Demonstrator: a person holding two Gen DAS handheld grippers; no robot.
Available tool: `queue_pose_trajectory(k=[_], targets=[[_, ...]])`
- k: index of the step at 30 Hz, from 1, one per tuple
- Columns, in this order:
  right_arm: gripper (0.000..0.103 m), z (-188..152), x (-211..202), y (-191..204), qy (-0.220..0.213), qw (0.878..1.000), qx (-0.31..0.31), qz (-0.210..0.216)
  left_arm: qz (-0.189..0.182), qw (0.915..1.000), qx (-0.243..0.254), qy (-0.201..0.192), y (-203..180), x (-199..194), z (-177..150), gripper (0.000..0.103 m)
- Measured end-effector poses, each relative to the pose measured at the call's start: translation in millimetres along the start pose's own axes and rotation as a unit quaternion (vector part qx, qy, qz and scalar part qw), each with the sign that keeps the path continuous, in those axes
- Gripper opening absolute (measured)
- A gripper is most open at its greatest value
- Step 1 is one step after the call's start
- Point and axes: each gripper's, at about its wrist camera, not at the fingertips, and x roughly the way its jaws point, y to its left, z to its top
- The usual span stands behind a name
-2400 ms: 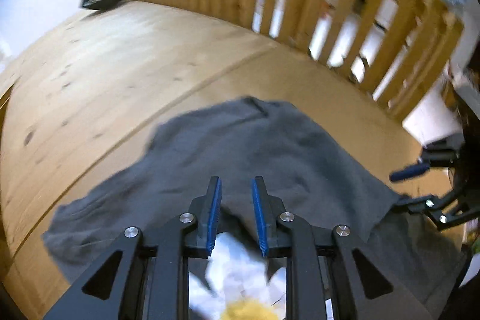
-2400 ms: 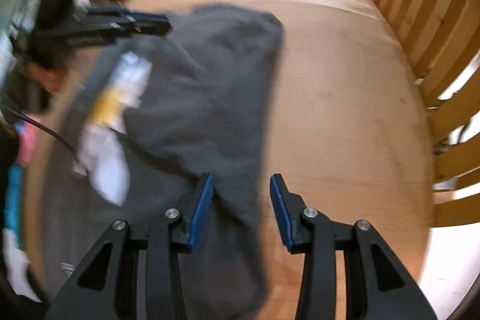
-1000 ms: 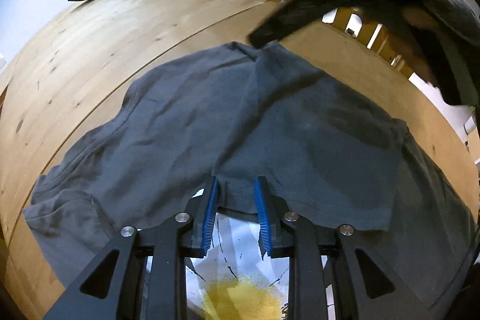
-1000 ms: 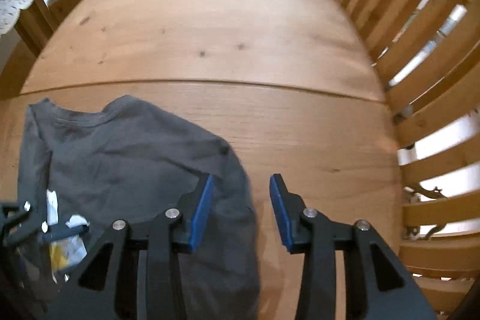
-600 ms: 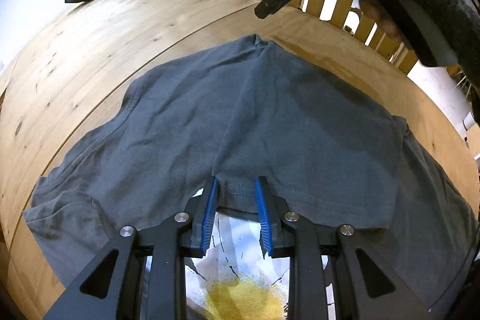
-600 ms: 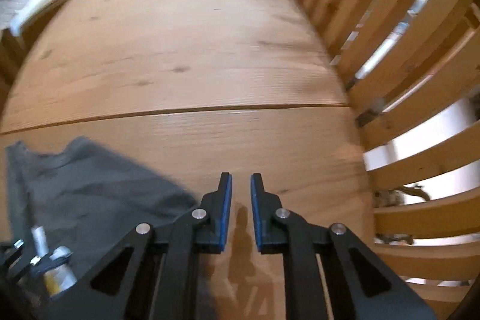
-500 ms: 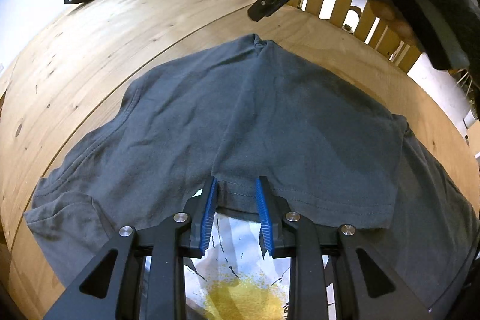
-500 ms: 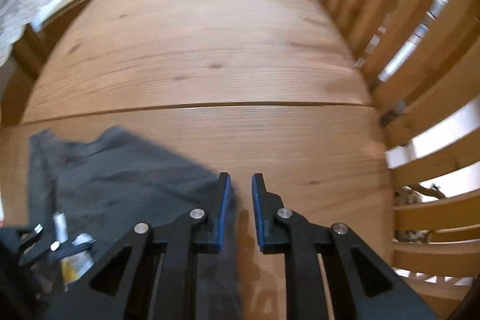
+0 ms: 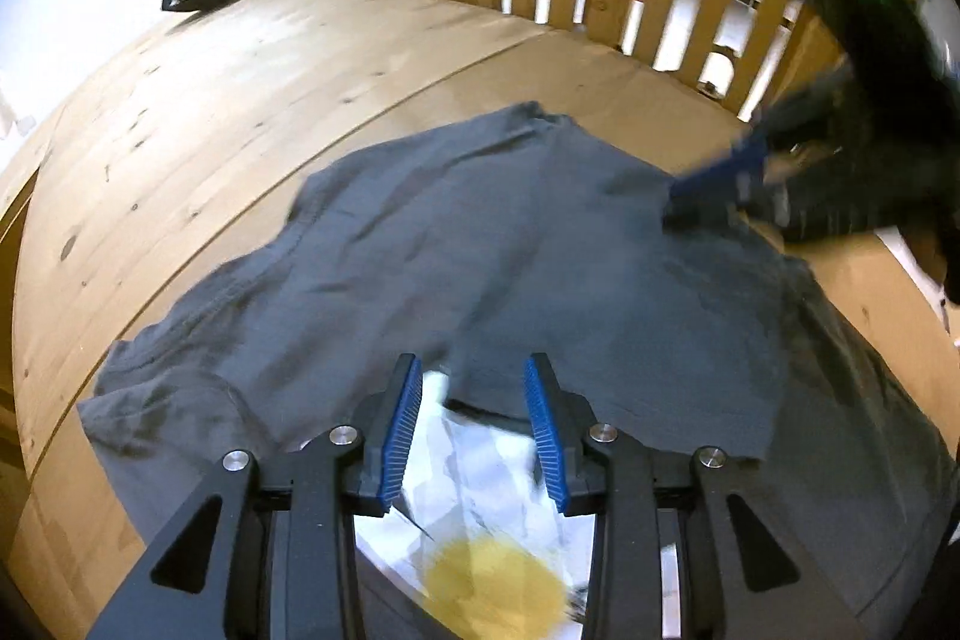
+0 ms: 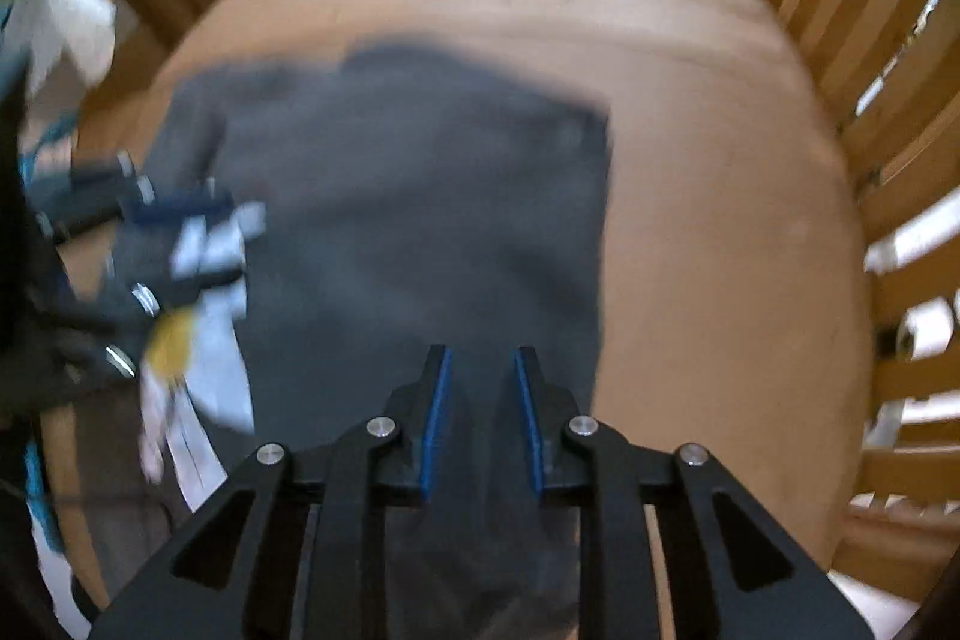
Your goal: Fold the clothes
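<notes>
On wooden worktop (image 9: 252, 64), grey T-shirt (image 9: 492, 244) half-folded, print at six o'clock. Left gripper (image 9: 474, 424) just spreading, hem released; right gripper (image 10: 480, 412) slightly parted over shirt, pinching nothing. Square edges before next fold.

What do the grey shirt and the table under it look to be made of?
Grey shirt: soft matte knit, probably cotton jersey; it drapes, creases, and has stitched hems. Table: light wood boards with visible grain and knots, smooth with a slight sheen, maybe sealed.
</notes>
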Motion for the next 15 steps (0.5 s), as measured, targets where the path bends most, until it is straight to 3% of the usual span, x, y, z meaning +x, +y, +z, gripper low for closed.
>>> queue_pose_trajectory(k=[3,6,9,11,15], targets=[[0.023,-21.0,0.4,-14.4,0.012,1.000,0.017,-0.001,-0.011,0.9999,0.005,-0.001,10.8,-1.4,1.7,0.034],[0.023,-50.6,-42.5,-25.3,-0.020,0.999,0.029,-0.006,-0.010,0.9997,0.024,0.005,-0.2,-5.7,1.9,0.034],[0.032,-125.0,-107.0,-14.8,-0.046,0.998,0.038,-0.002,-0.010,0.9997,0.021,0.007,-43.5,-23.8,-9.5,0.034],[0.042,-182.2,-138.6,-9.8,-0.056,0.997,0.050,-0.003,-0.015,0.9998,0.009,0.008,-34.7,-20.7,5.1,0.034],[0.043,-310.0,-171.8,-12.0,-0.058,0.993,0.100,0.006,-0.003,0.9999,-0.001,0.011,-28.2,18.6,72.1,0.034]])
